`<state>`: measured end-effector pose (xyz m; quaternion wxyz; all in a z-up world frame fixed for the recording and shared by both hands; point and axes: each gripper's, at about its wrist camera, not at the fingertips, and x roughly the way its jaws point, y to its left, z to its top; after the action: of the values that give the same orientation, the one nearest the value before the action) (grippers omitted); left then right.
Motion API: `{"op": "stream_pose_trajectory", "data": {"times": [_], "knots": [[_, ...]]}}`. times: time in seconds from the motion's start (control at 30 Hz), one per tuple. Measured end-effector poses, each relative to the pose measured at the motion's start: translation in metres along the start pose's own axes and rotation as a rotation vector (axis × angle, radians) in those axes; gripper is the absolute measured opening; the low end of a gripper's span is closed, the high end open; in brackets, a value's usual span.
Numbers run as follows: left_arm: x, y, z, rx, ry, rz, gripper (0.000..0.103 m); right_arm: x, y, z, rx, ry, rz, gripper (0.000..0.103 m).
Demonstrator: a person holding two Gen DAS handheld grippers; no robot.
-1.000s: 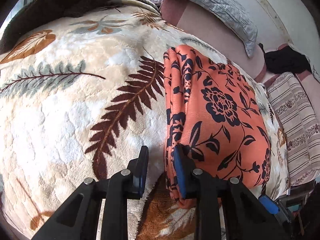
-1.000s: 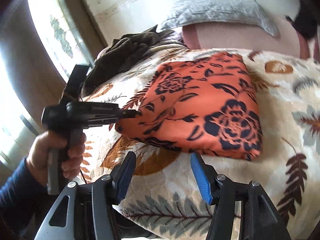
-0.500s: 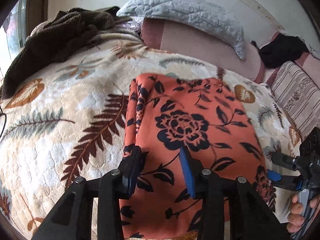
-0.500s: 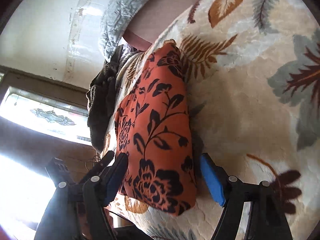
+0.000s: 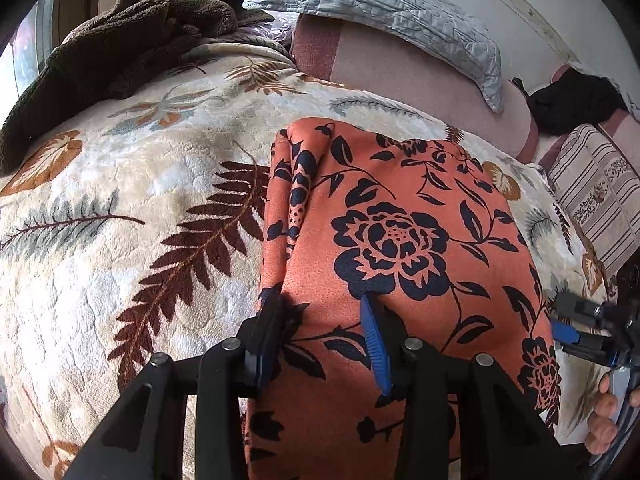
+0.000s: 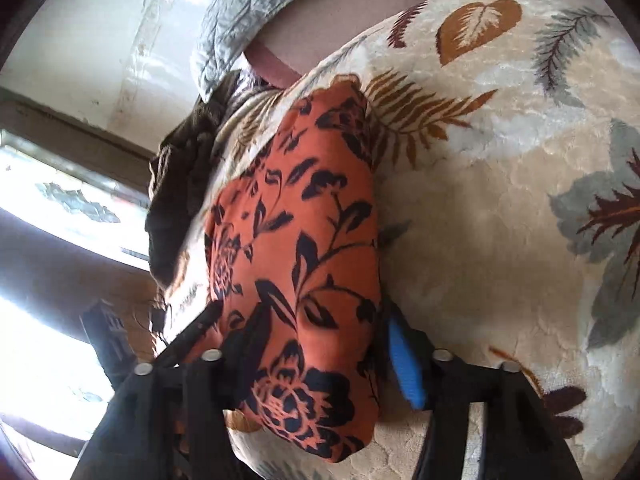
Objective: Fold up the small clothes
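A folded orange garment with dark blue flowers [image 5: 400, 232] lies on the leaf-patterned blanket [image 5: 120, 208]. My left gripper [image 5: 320, 320] is open and rests over the garment's near left edge, its left finger at the folded side. My right gripper [image 6: 324, 336] is open and straddles the garment's [image 6: 296, 240] near right end, one finger on each side of the folded stack. The right gripper also shows at the far right of the left wrist view [image 5: 576, 328].
A dark brown fleece [image 5: 120, 44] is piled at the blanket's far left. A grey quilted pillow [image 5: 380, 4] leans on the wall. A striped cushion [image 5: 600, 200] and a black cloth [image 5: 572, 100] lie at the right. A window [image 6: 60, 200] is at the left.
My left gripper has moved from beside the garment's left edge onto its top and opened wider. My right gripper has swung round to the garment's right end and now straddles it.
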<state>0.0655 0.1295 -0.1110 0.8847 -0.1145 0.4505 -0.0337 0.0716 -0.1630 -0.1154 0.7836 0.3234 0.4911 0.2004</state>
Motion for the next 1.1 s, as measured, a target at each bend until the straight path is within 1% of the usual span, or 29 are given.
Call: {"op": "stream_pose_trajectory", "data": {"times": [0.03, 0.07, 0.13, 0.17, 0.2, 0.23, 0.27, 0.3, 0.33, 0.37, 0.4, 0.43, 0.47, 0.53, 0.57, 0.6, 0.63, 0.67, 0.7, 0.73, 0.77, 0.8, 0.87, 0.9, 0.93, 0.97, 1.0, 1.03, 1.1], "knots": [[0.0, 0.0, 0.0, -0.005, 0.001, -0.002, 0.041, 0.0, -0.004, 0.009, 0.02, -0.014, 0.016, 0.072], [0.0, 0.0, 0.0, -0.005, 0.002, 0.0, 0.041, 0.005, -0.009, 0.02, 0.041, -0.009, 0.024, 0.072], [0.001, 0.0, 0.0, 0.0, 0.001, 0.009, 0.041, 0.027, -0.02, 0.04, 0.114, 0.046, 0.034, 0.072], [0.002, 0.0, 0.0, -0.001, 0.003, 0.008, 0.041, 0.037, -0.023, 0.048, 0.14, 0.067, 0.054, 0.067], [0.002, 0.001, 0.001, -0.005, 0.005, 0.007, 0.041, 0.046, -0.019, 0.055, 0.12, 0.082, 0.058, 0.037], [0.003, 0.003, 0.002, -0.013, 0.008, 0.002, 0.042, 0.048, -0.008, 0.058, 0.066, 0.077, -0.013, 0.035], [0.004, 0.004, 0.003, -0.023, 0.012, -0.001, 0.042, 0.049, 0.005, 0.056, 0.002, 0.061, -0.094, 0.031], [0.004, 0.006, 0.003, -0.032, 0.015, -0.008, 0.042, 0.047, 0.022, 0.051, -0.078, 0.034, -0.191, 0.031], [0.004, 0.007, 0.004, -0.038, 0.016, -0.013, 0.042, 0.049, 0.039, 0.044, -0.163, 0.0, -0.287, 0.031], [0.003, 0.007, 0.004, -0.041, 0.017, -0.011, 0.042, 0.049, 0.048, 0.039, -0.216, -0.02, -0.345, 0.031], [0.001, 0.008, 0.004, -0.042, 0.013, 0.001, 0.042, 0.049, 0.047, 0.038, -0.219, -0.016, -0.346, 0.034], [-0.003, 0.009, 0.004, -0.044, 0.003, 0.02, 0.041, 0.048, 0.043, 0.043, -0.188, -0.004, -0.31, 0.034], [-0.012, 0.01, 0.004, -0.058, -0.02, 0.023, 0.038, 0.043, 0.037, 0.047, -0.14, -0.005, -0.274, 0.037], [-0.037, 0.014, 0.004, -0.065, -0.093, -0.055, 0.039, 0.032, 0.023, 0.056, -0.043, -0.044, -0.193, 0.057], [-0.046, 0.013, 0.003, -0.047, -0.126, -0.06, 0.04, 0.028, 0.017, 0.061, -0.006, -0.072, -0.158, 0.075], [-0.05, 0.011, 0.002, -0.028, -0.143, -0.053, 0.04, 0.026, 0.011, 0.067, 0.024, -0.089, -0.137, 0.078], [-0.047, 0.01, 0.001, -0.011, -0.129, -0.042, 0.041, 0.03, 0.006, 0.075, 0.05, -0.083, -0.105, 0.078], [-0.036, 0.008, 0.0, 0.005, -0.083, -0.027, 0.041, 0.044, 0.002, 0.083, 0.08, -0.049, -0.079, 0.078], [-0.02, 0.007, -0.003, 0.018, -0.01, -0.002, 0.041, 0.058, -0.006, 0.089, 0.116, 0.005, -0.062, 0.074], [-0.004, 0.008, -0.007, 0.021, 0.063, 0.023, 0.042, 0.074, -0.007, 0.094, 0.132, 0.048, -0.049, 0.06], [0.0, 0.009, -0.007, 0.016, 0.061, 0.035, 0.045, 0.08, -0.005, 0.096, 0.105, 0.063, -0.064, 0.034], [-0.004, 0.009, -0.005, 0.013, 0.049, 0.032, 0.045, 0.076, 0.004, 0.093, 0.055, 0.027, -0.113, 0.031], [-0.005, 0.012, -0.004, -0.004, 0.049, 0.024, 0.044, 0.066, 0.031, 0.082, -0.067, -0.049, -0.194, 0.031], [-0.003, 0.014, -0.004, -0.017, 0.058, 0.013, 0.044, 0.068, 0.036, 0.078, -0.104, -0.057, -0.239, 0.032], [-0.003, 0.016, -0.003, -0.027, 0.059, 0.002, 0.045, 0.071, 0.036, 0.076, -0.111, -0.044, -0.28, 0.037], [-0.003, 0.018, -0.003, -0.036, 0.056, -0.005, 0.045, 0.071, 0.032, 0.074, -0.085, -0.03, -0.293, 0.043], [-0.005, 0.02, -0.004, -0.043, 0.052, -0.012, 0.045, 0.066, 0.03, 0.069, -0.064, -0.039, -0.285, 0.057], [-0.006, 0.022, -0.004, -0.051, 0.049, -0.021, 0.045, 0.056, 0.031, 0.063, -0.066, -0.065, -0.288, 0.062], [-0.013, 0.029, -0.005, -0.077, 0.031, -0.038, 0.045, 0.034, 0.042, 0.043, -0.12, -0.105, -0.321, 0.064]]}}
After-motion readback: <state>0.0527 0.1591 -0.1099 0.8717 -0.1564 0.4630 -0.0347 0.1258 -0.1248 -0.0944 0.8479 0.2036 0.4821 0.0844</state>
